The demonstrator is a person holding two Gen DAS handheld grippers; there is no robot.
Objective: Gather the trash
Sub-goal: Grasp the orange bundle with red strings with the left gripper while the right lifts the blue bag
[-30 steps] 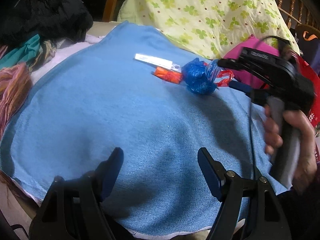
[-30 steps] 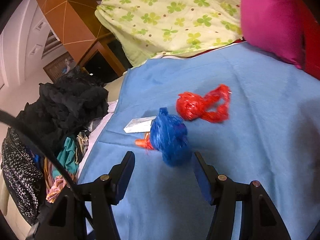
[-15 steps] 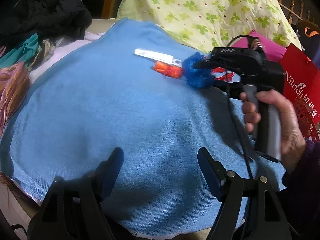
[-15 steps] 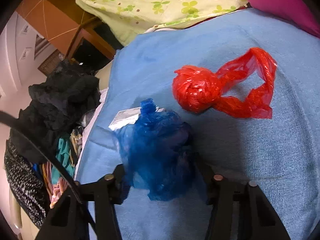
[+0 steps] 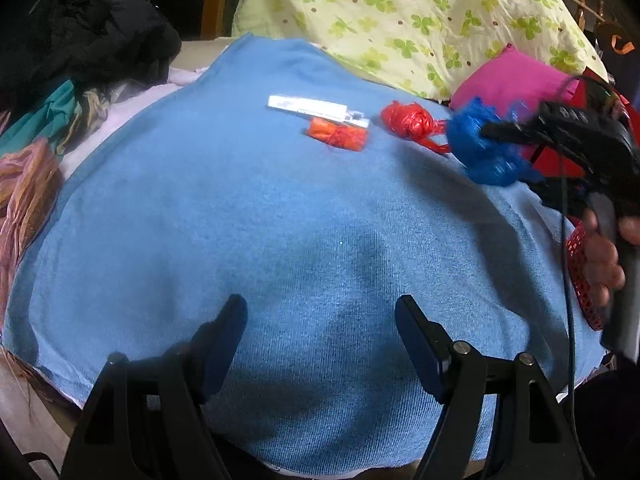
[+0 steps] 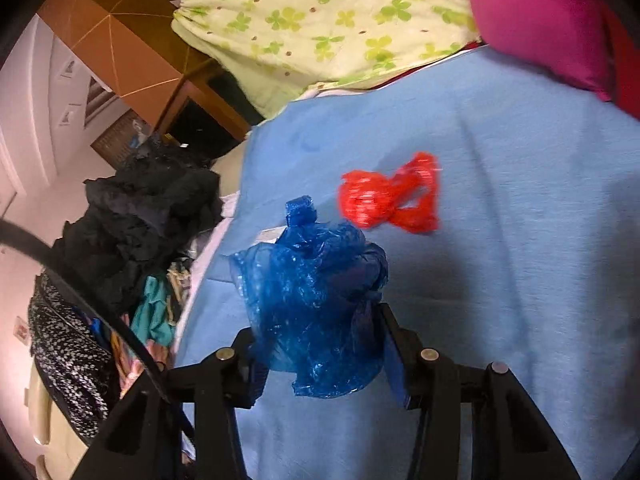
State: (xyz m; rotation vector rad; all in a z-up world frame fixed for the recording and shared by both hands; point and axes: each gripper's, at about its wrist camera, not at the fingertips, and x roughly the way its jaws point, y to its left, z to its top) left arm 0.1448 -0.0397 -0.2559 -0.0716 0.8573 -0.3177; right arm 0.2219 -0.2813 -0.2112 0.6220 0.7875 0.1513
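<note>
**Blue bag pinched, ready to carry off**

My right gripper [image 6: 320, 344] is pinching the crumpled blue plastic bag [image 6: 316, 300] between its two pads, and from my left-hand view the bag [image 5: 484, 148] looks lifted clear of the blue knitted cloth [image 5: 280, 240], near the cloth's right edge; my left gripper [image 5: 320, 336] hangs spread and empty over the near part of the cloth.

To do this step well, I judge I should keep a steady squeeze; thin film like this is slippery and springy, and a loose tail could slide out; I would carry it smoothly rather than swing it, and keep it clear of the cable hanging from the right gripper. Where the trash should go I cannot tell for certain; a red mesh thing shows at the right edge beside my right hand [image 5: 604, 264], but too little of it to name.

Left on the cloth: a knotted red plastic bag [image 5: 408, 122] with a looped tail, glossy and crinkled; a small orange wrapper [image 5: 338, 134], flattish and wrinkled; touching it, a long flat white packet [image 5: 316, 109] with printing I cannot read.

The cloth is soft, finely ribbed and rounded over whatever lies beneath, so light pieces may sink a little; a low approach should help. Behind lie a clover-print sheet [image 5: 400, 20] and a pink cushion [image 5: 516, 80].
</note>
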